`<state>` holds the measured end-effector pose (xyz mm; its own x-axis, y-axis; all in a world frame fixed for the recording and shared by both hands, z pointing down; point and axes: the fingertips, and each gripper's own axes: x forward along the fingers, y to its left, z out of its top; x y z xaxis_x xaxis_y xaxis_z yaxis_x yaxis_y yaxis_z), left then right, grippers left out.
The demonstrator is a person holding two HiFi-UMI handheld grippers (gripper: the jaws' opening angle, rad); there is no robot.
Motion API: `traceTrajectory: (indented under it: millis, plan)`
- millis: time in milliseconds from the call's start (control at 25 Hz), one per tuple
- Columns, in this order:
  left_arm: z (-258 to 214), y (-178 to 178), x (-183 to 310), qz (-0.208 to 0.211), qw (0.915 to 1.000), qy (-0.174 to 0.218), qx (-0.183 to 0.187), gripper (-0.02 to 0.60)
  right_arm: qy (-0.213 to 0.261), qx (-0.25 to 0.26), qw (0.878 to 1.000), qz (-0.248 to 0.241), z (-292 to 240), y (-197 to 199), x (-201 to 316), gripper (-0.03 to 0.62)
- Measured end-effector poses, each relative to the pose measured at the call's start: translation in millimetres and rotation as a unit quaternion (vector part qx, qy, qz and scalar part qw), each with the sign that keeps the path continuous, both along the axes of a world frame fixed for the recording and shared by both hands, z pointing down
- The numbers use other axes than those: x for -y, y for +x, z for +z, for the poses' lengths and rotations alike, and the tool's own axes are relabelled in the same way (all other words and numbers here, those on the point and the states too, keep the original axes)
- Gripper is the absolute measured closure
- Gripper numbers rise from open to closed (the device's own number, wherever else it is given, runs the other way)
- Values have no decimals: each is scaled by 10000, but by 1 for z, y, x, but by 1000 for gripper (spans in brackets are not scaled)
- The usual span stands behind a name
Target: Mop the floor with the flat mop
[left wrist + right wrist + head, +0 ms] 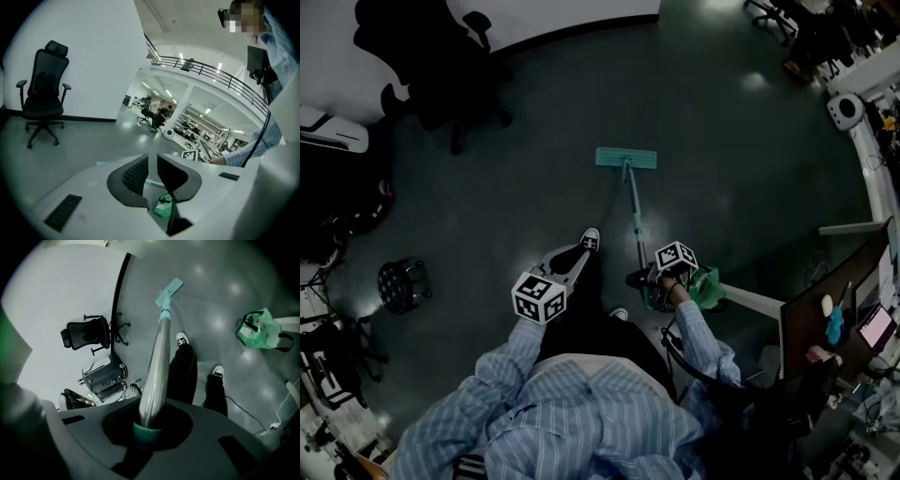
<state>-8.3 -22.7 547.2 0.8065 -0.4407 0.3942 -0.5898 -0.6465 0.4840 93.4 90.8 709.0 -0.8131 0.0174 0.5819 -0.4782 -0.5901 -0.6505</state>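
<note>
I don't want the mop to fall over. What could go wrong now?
1. Only the right gripper is shut on the pole. The left gripper is open and empty, so the pole might twist or slip.
2. A cable lies close to one shoe. It could trip the person.
3. The green bag sits nearby. A wide sweep might knock it.

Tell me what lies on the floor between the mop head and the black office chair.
Nothing: the head view shows bare floor between the mop head and the black office chair.
</note>
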Motion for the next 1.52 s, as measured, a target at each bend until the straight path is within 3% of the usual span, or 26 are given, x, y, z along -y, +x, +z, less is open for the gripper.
traceTrajectory:
  millis: [560,840,1160,1520]
  plan:
    - [-5,10,-143,34,9998,174,5,522,-122,23,9991,-394,-14,23,-226,560]
    - [-7,-3,-186,-36,9997,251,31,522,-266,-75,9967,-764,-29,45,-306,560]
    - [-9,-7,-220,-44,9995,297,3,522,-368,-77,9949,-935,-43,54,-361,560]
    - [-13,-13,-219,-76,9993,364,9,522,-371,-93,9933,-1091,-45,52,-370,560]
